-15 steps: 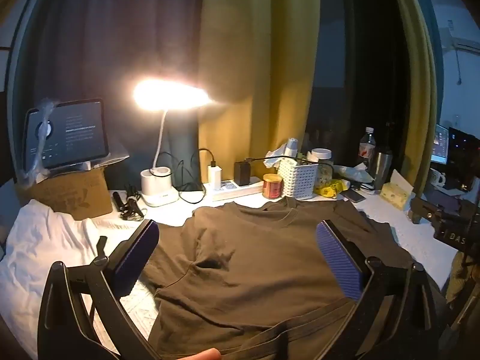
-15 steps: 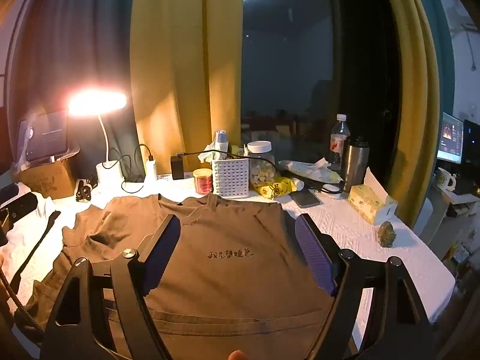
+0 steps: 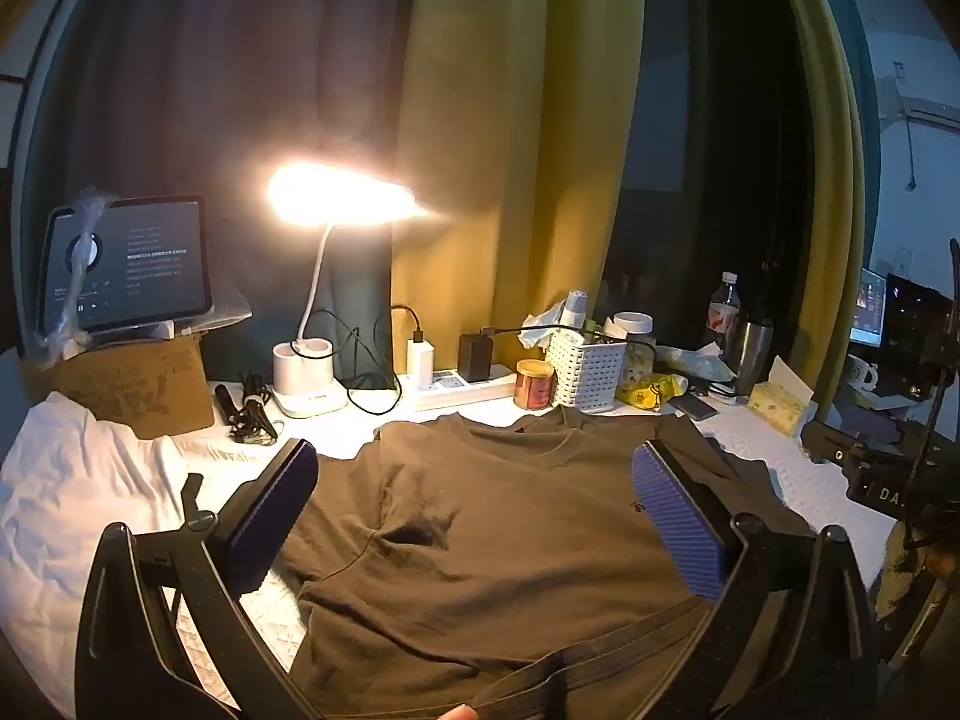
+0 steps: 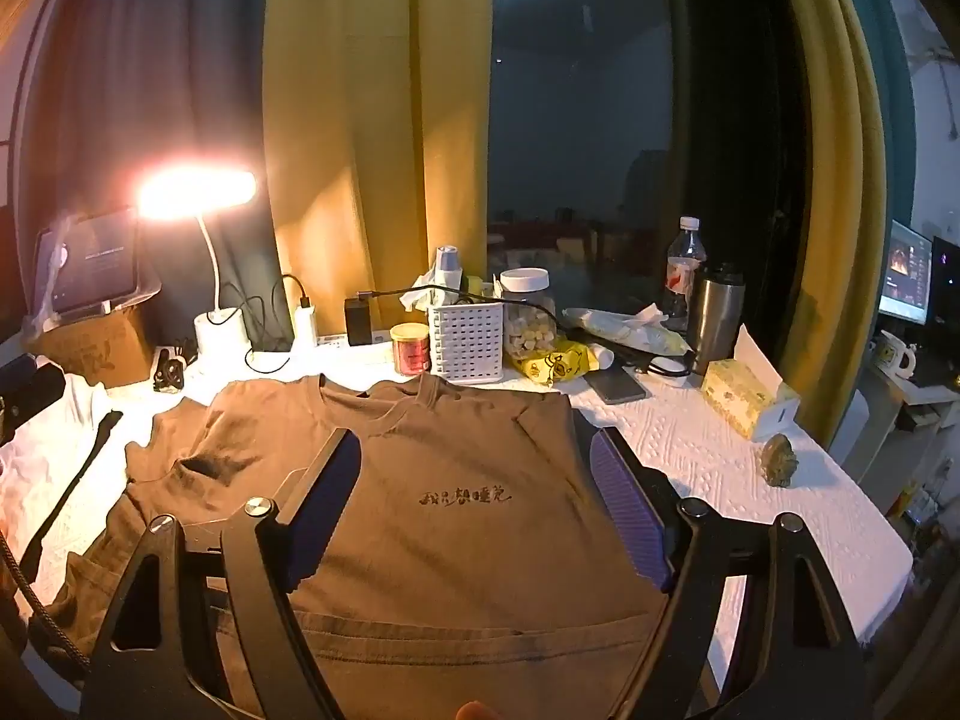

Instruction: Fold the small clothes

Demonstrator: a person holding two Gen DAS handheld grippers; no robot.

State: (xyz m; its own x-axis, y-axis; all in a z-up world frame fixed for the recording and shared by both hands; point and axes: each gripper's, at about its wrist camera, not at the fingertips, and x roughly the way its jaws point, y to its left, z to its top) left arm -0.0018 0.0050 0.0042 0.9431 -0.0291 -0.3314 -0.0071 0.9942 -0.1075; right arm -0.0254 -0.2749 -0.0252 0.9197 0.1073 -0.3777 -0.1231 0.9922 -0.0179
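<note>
A brown T-shirt (image 3: 510, 540) lies spread on the white table cover, neckline toward the back, its left sleeve wrinkled. In the right wrist view the same T-shirt (image 4: 468, 510) shows a small line of dark print on the chest. My left gripper (image 3: 474, 474) hovers over the shirt's left half, jaws wide open with nothing between the blue pads. My right gripper (image 4: 474, 468) hovers over the printed chest, also open and empty. A fingertip shows at the bottom edge of each view.
A lit desk lamp (image 3: 312, 360), a tablet on a cardboard box (image 3: 126, 264), a power strip, a red jar (image 3: 533, 383), a white basket (image 3: 585, 369), bottles and a tissue box (image 4: 744, 399) line the back. White cloth (image 3: 66, 480) lies left. The table edge (image 4: 870, 564) runs right.
</note>
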